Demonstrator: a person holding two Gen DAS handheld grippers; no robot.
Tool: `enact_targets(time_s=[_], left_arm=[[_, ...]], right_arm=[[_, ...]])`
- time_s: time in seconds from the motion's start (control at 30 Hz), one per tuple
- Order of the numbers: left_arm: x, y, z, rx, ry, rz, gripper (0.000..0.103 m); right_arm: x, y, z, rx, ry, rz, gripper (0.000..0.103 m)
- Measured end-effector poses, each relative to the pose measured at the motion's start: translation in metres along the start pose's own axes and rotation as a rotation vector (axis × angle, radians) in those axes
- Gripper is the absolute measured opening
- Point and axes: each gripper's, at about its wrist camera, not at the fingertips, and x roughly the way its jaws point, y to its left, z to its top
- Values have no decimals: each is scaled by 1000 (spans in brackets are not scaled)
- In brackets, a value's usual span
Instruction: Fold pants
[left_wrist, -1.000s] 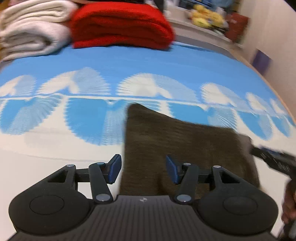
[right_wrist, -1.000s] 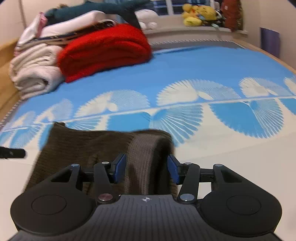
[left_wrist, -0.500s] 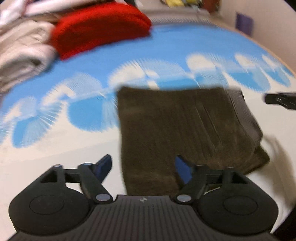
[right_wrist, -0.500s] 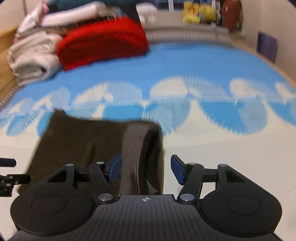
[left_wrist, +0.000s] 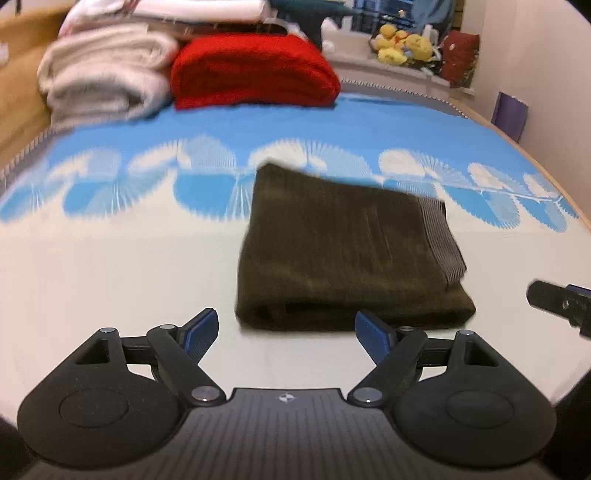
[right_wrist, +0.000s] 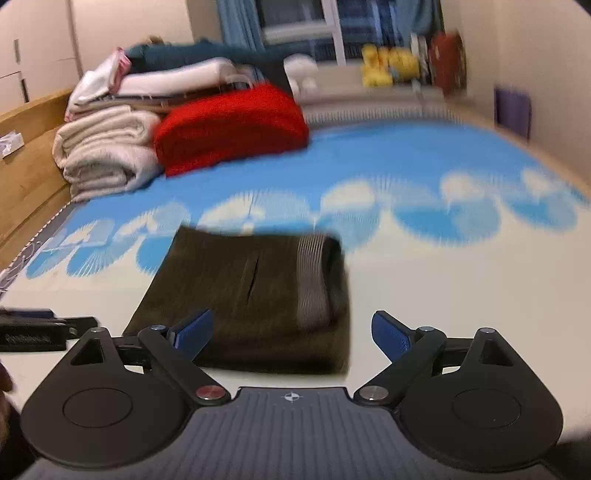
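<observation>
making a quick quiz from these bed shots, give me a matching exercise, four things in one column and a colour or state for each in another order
Things:
1. pants
2. blanket
3. left gripper
4. plush toys

Colour or state:
A. yellow, on the far ledge
B. folded, dark brown, lying on the bed
C. open, nothing between the fingers
D. red, folded beside a pale stack

Pairs: 1-B, 2-D, 3-C, 4-A
</observation>
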Motion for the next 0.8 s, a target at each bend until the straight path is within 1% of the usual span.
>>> enact_targets(time_s=[0.07, 0.1, 0.17, 0.23, 0.4, 0.63, 0.8], left_arm=[[10, -3, -12, 15, 68, 27, 85], [12, -5, -12, 21, 80, 33, 85], [11, -6, -9, 33, 40, 37, 85], [13, -6, -9, 49, 25, 59, 85], [22, 2, -7, 9, 66, 31, 85], [29, 6, -3, -3, 65, 27, 85], [30, 4, -3, 8, 61, 31, 85]], right_arm=[[-2, 8, -6, 3, 11, 4, 93], [1, 15, -8, -27, 13, -8, 93], [6, 24, -11, -72, 18, -20, 93], [13, 31, -12, -91, 35, -11, 93], [20, 40, -14, -107, 48, -2, 93], [31, 45, -12, -111, 70, 1, 93], [33, 47, -13, -111, 74, 5, 93]])
